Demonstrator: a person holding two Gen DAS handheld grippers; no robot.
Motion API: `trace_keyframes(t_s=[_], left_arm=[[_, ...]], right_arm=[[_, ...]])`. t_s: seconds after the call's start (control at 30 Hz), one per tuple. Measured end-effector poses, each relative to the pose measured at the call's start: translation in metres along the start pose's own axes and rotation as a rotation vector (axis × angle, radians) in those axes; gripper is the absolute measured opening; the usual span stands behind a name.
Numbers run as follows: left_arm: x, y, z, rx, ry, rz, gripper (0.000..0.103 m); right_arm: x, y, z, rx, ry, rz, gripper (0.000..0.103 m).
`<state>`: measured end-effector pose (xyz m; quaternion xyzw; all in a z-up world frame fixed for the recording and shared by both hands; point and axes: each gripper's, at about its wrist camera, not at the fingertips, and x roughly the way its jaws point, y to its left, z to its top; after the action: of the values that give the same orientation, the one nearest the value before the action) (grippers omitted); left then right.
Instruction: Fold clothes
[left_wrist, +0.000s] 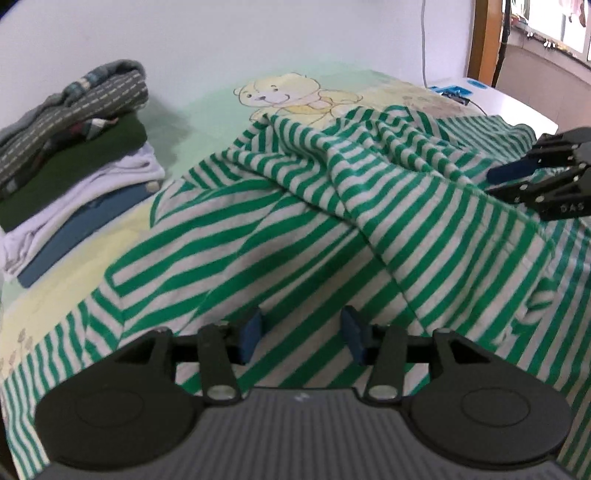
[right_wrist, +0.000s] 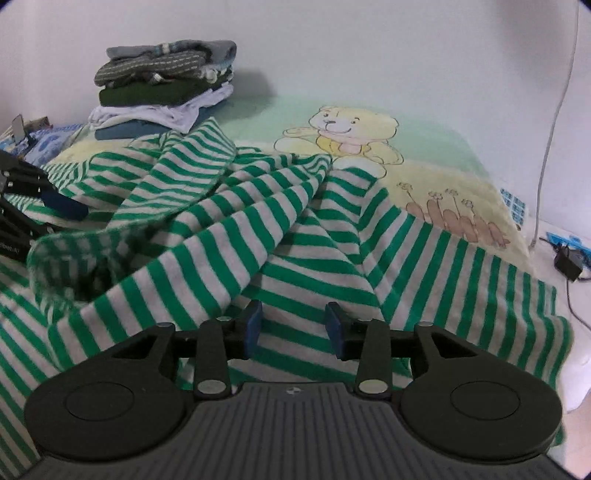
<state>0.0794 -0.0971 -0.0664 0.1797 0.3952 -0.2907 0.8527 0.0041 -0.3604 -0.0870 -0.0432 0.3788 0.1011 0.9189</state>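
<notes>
A green-and-white striped garment (left_wrist: 332, 221) lies crumpled across the bed, bunched into folds in its middle; it also fills the right wrist view (right_wrist: 258, 236). My left gripper (left_wrist: 301, 332) is open, jaws wide apart, just above the garment's near part, holding nothing. My right gripper (right_wrist: 293, 326) is open too, over the striped cloth, empty. The right gripper shows at the right edge of the left wrist view (left_wrist: 517, 181), by the garment's right side. The left gripper shows at the left edge of the right wrist view (right_wrist: 55, 218).
A stack of folded clothes (left_wrist: 74, 147) sits at the back left by the wall, also in the right wrist view (right_wrist: 162, 85). The bed sheet (left_wrist: 295, 96) has a bear print. A cable and charger (right_wrist: 569, 258) lie on a white surface at the right.
</notes>
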Motion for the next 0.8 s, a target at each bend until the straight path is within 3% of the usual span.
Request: trace_keyframes(t_s=[0.03, 0.07, 0.1, 0.17, 0.33, 0.43, 0.5, 0.63, 0.7, 0.8], left_arm=[[0.0, -0.001, 0.0, -0.002, 0.0, -0.015, 0.044], [-0.001, -0.001, -0.001, -0.003, 0.0, -0.03, 0.033], [-0.001, -0.002, -0.001, -0.004, 0.0, -0.045, 0.018], [-0.006, -0.009, -0.004, 0.01, 0.006, -0.074, 0.006], [-0.032, -0.036, -0.029, 0.078, 0.012, -0.126, 0.002], [-0.038, -0.043, -0.036, 0.105, 0.009, -0.131, 0.002], [-0.037, -0.039, -0.033, 0.08, 0.024, -0.134, 0.002], [-0.057, -0.039, -0.038, 0.013, 0.014, -0.124, 0.005], [-0.068, -0.047, -0.047, 0.001, 0.009, -0.108, 0.023], [-0.073, -0.06, -0.061, -0.026, 0.032, -0.079, 0.025]], right_arm=[[-0.001, 0.001, -0.001, -0.002, 0.011, 0.0, 0.023], [-0.002, 0.002, -0.001, -0.005, 0.022, 0.001, 0.002], [-0.002, 0.003, -0.002, -0.007, 0.033, 0.001, 0.002], [-0.004, 0.005, -0.003, -0.012, 0.054, 0.002, 0.001], [-0.011, 0.01, -0.009, -0.02, 0.103, -0.003, 0.0], [-0.013, 0.008, -0.014, -0.015, 0.071, -0.02, 0.0], [-0.015, 0.002, -0.008, 0.037, 0.048, -0.043, 0.004], [-0.039, -0.004, -0.007, 0.105, 0.007, 0.002, 0.039], [-0.044, 0.0, -0.016, 0.089, 0.034, 0.028, 0.04], [-0.051, 0.005, -0.03, 0.064, 0.074, 0.068, 0.039]])
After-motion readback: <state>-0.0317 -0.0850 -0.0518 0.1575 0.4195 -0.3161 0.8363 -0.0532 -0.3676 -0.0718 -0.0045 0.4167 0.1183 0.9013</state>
